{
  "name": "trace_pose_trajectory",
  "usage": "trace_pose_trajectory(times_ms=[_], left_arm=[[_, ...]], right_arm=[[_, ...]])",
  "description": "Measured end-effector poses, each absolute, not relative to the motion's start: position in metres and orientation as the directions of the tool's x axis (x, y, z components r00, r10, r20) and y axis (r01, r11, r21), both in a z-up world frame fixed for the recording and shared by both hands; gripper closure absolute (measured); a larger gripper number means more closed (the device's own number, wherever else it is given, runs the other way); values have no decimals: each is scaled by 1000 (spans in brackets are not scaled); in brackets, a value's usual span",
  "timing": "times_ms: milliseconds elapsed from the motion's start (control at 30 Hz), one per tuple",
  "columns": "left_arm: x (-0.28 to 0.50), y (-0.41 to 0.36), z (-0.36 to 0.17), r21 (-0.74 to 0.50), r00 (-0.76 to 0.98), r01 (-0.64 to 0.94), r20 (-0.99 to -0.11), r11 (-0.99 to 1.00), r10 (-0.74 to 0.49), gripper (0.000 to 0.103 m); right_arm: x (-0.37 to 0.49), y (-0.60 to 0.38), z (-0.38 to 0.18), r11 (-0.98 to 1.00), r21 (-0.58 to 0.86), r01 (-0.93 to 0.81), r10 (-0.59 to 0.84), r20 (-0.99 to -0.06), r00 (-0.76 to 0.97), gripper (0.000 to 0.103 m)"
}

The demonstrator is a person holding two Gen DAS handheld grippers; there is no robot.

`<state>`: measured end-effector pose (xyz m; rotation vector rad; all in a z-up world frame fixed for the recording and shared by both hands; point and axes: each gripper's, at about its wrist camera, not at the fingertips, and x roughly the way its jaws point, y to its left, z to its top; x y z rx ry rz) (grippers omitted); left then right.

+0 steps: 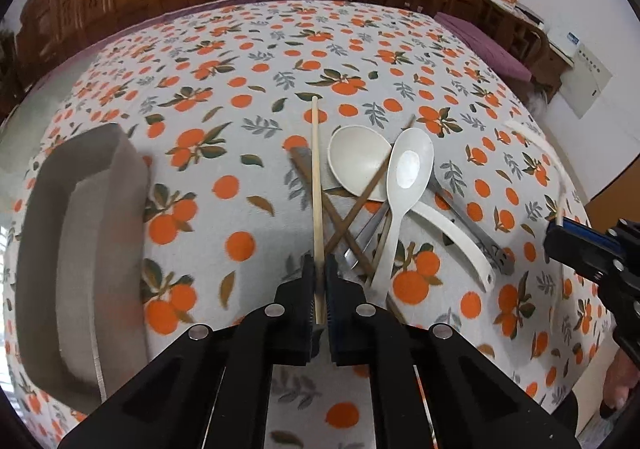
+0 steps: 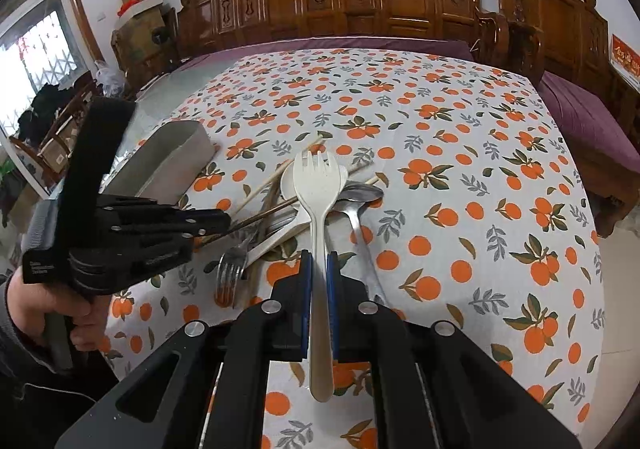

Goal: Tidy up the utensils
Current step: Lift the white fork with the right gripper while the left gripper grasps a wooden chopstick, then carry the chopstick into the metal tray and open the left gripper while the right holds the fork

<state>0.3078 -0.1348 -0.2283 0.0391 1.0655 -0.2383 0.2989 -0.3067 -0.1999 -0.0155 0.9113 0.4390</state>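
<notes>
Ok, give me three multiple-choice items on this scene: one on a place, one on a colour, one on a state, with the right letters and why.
1. Where is the grey tray relative to the utensil pile in the left wrist view?
A. to its left
B. to its right
C. underneath it

2. What colour is the fork in the right hand-held gripper?
A. silver
B. white
C. brown

3. What is the state of the left hand-held gripper?
A. wide open over the tablecloth
B. shut on a white ladle
C. shut on a pale chopstick

Answers:
1 A: the tray lies at the left edge, apart from the pile.
2 B: the fork between the blue pads is white plastic.
3 C: its fingers press on the pale chopstick.
</notes>
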Motion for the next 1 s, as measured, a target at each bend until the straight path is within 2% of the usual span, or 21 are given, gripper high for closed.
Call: trace_pose_trajectory(times_ms=[633,1000], left_arm=[[248,-42,-165,-86,545,252,-811,964,-214,99],[237,28,-165,-65,527,209,-833,976,-168,99]], right_arm=[[291,-231,-175,907,138,-398,354,-761,544,94],[290,-170,-169,882,143,-449,389,-759,522,94]])
